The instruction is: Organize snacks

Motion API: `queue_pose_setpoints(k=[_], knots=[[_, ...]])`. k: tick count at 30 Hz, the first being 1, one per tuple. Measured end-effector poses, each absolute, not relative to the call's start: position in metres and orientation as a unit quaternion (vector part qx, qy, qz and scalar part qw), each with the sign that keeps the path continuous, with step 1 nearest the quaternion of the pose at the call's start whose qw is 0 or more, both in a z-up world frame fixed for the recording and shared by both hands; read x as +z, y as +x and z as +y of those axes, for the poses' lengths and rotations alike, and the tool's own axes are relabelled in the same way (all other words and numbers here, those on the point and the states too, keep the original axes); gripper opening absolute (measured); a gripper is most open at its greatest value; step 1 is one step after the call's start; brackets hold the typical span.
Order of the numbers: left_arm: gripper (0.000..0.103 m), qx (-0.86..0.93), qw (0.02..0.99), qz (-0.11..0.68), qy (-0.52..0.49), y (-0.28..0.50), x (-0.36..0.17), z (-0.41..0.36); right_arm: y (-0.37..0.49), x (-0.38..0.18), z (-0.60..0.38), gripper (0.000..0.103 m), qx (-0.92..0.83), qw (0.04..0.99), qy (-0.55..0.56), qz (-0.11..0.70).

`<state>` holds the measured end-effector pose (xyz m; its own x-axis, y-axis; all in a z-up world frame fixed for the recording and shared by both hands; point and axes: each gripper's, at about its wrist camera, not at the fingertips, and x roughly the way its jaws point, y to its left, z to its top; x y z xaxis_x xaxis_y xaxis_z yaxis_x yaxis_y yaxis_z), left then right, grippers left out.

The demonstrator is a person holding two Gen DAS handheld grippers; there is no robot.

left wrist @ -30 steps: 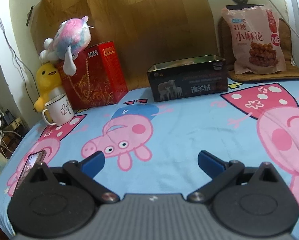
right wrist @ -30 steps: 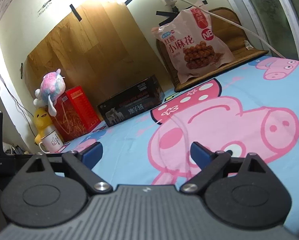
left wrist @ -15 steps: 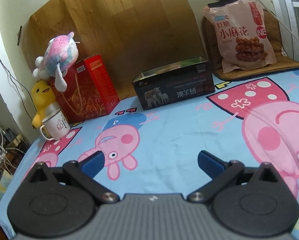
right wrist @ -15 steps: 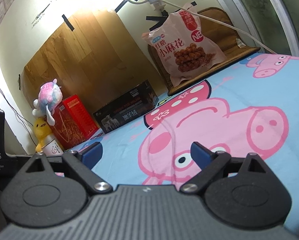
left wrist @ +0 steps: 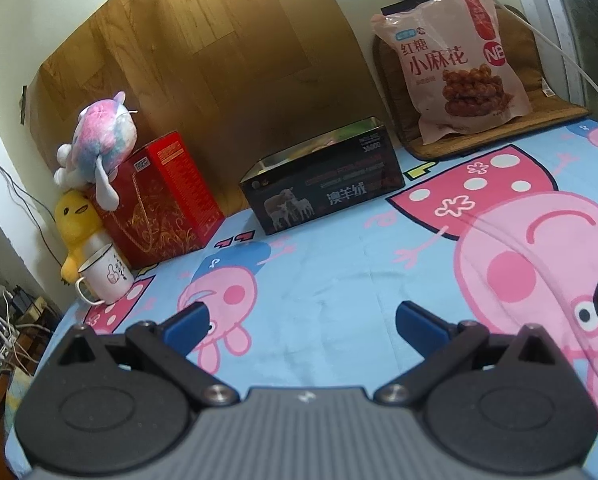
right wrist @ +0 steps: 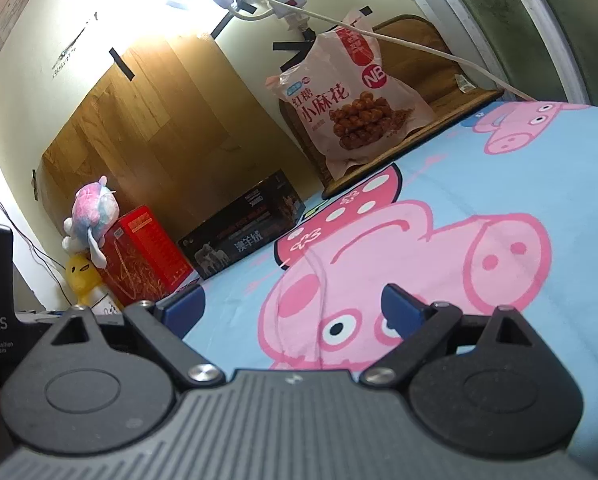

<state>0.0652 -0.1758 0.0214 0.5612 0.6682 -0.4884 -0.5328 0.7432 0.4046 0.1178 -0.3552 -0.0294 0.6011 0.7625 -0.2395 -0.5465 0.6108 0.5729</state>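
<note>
Snack bag (left wrist: 457,66) leans upright at the far right, right of the open box (left wrist: 323,186), and looks light, soft and crinkly, best pinched at its top seal, while left gripper (left wrist: 302,322) and right gripper (right wrist: 293,304) hang released, jaws empty.
</note>
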Motion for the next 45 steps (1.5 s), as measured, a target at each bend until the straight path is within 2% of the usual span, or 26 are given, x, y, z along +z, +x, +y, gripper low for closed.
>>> queue_pose_setpoints(k=[45], knots=[[0.103,0.347,0.865,0.339,0.128,0.072,0.006,-0.173,0.124,-0.036,-0.353,0.097,0.377,0.861,0.231,0.253]])
